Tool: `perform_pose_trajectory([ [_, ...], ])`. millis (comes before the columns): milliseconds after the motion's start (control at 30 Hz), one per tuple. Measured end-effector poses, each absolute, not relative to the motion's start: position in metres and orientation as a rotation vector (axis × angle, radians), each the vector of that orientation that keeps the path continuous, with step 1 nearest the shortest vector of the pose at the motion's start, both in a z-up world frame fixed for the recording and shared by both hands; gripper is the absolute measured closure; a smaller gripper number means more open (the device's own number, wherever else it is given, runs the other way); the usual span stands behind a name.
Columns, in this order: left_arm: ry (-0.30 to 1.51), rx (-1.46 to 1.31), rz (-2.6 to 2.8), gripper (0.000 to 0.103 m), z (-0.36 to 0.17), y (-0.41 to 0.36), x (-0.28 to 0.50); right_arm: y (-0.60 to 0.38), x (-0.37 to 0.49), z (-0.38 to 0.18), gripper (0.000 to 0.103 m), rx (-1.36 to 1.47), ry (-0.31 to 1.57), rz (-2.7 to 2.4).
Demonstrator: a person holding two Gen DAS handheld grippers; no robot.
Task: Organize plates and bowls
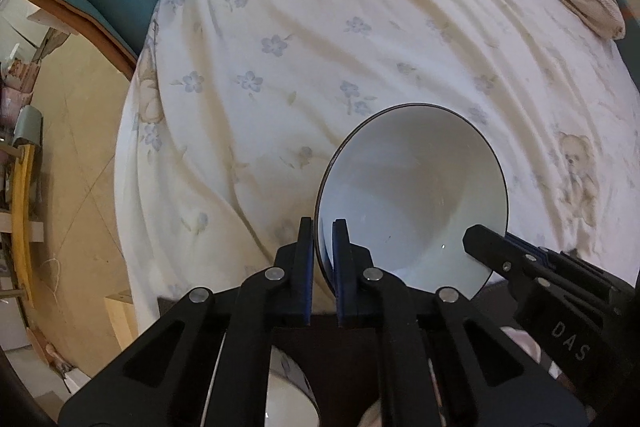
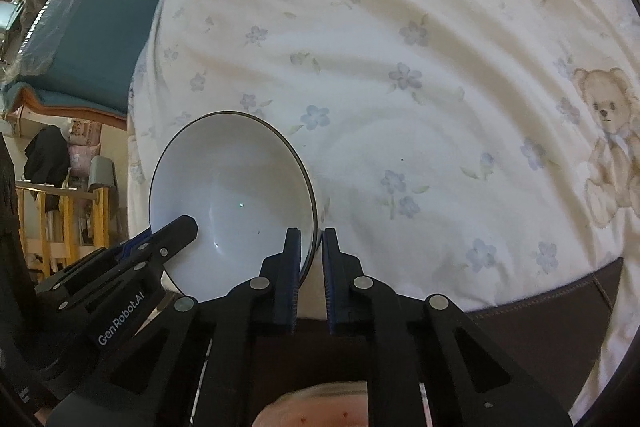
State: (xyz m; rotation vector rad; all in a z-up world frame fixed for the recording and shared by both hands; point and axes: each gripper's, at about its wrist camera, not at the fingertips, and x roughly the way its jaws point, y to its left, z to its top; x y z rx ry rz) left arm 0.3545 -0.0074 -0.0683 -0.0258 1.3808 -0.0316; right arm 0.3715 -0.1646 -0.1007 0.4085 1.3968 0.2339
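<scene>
I have both tongs clamped on one bowl [image 1: 412, 195]: the left tongs [image 1: 322, 255] are closed on the rim at its left side, one pad outside the wall and one inside, and the right tongs [image 2: 311, 255] are closed the same way on the opposite side of the rim. The bowl sits over the near part of the bed, above a floral sheet [image 1: 320, 39] printed with teddy bears; I cannot confirm from either wrist view whether its base rests on the sheet or hangs just clear. Risk one: the pads bite only a narrow band of glazed rim, so any uneven motion between my two hands could twist the bowl out of one grip and leave it swinging from the other. Risk two: squeezing the hands toward each other or pulling them apart loads the rim sideways and could chip it or break the hold. Risk three: the soft, wrinkled sheet gives no firm seat, so a release here could let the bowl tip. The bowl is white, deep, empty and glossy, with a thin dark line around the rim.
</scene>
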Motion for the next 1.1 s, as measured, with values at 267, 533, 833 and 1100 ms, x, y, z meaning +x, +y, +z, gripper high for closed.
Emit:
perform_pose_trajectory([
  [267,1.315,-0.014,-0.093,0.097,-0.019,-0.027,0.319,-0.183,0.339,-0.057,0.091,0.421,1.346,0.238],
  [533,1.265,-0.032,-0.175,0.095,0.017,-0.051,0.259,-0.219,0.279,-0.006,0.091,0.439,1.264,0.270],
  [833,1.256,0.025,-0.238,0.095,0.021,-0.075,0.206,-0.251,0.214,0.010,0.090,0.461,1.243,0.297],
  [1100,1.235,0.043,-0.242,0.095,0.009,-0.074,0.173,-0.259,0.174,-0.007,0.089,0.522,1.258,0.327],
])
